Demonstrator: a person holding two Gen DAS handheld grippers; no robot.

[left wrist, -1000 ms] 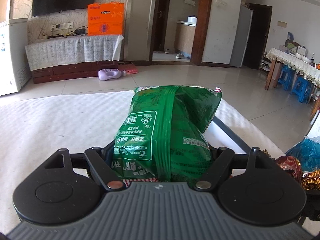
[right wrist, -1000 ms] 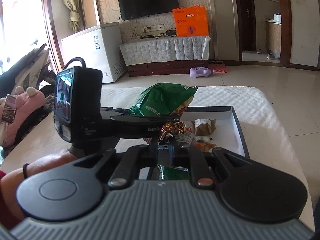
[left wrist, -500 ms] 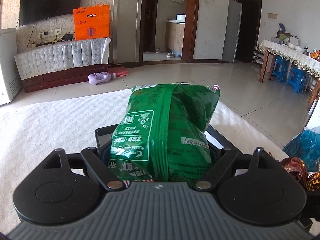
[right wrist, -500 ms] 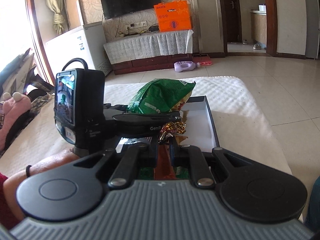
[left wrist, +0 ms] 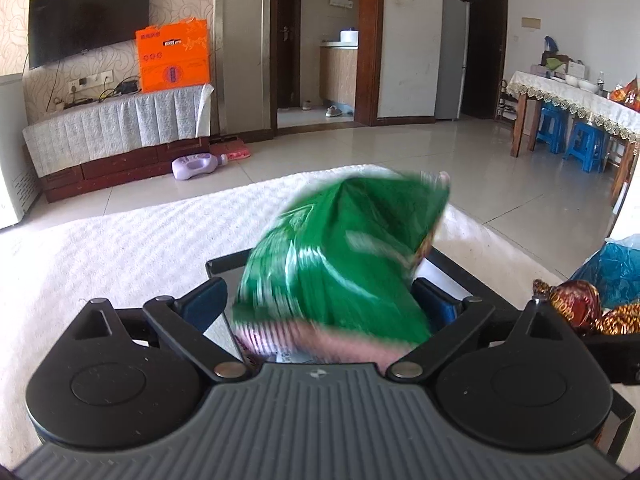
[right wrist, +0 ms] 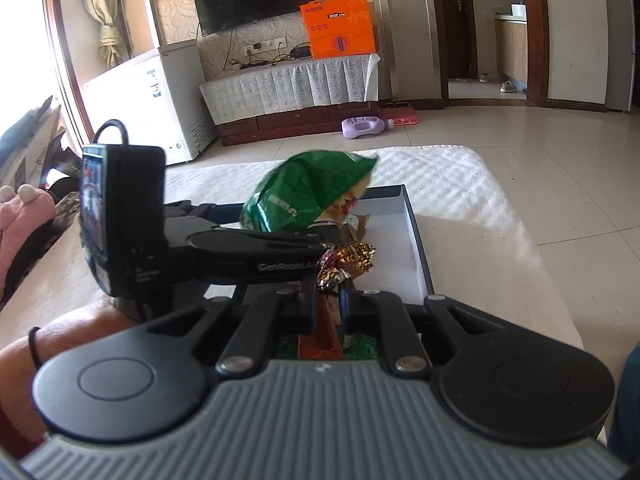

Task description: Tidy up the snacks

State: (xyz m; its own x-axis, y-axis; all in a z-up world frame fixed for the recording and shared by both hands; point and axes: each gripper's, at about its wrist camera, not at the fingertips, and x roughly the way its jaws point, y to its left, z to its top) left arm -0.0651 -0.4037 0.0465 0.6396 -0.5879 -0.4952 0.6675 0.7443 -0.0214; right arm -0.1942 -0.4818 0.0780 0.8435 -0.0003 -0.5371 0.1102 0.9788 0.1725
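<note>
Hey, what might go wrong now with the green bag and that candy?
The left gripper has just been opening its jaws, and the blurred green bag tilts between them over the tray; it may tip past the rim. The right gripper pinches only the candy wrapper's tail, which might slip.

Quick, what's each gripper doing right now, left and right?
Left gripper: open, fingers just spread, green snack bag loose between them.
Right gripper: shut on a foil-wrapped candy.
</note>
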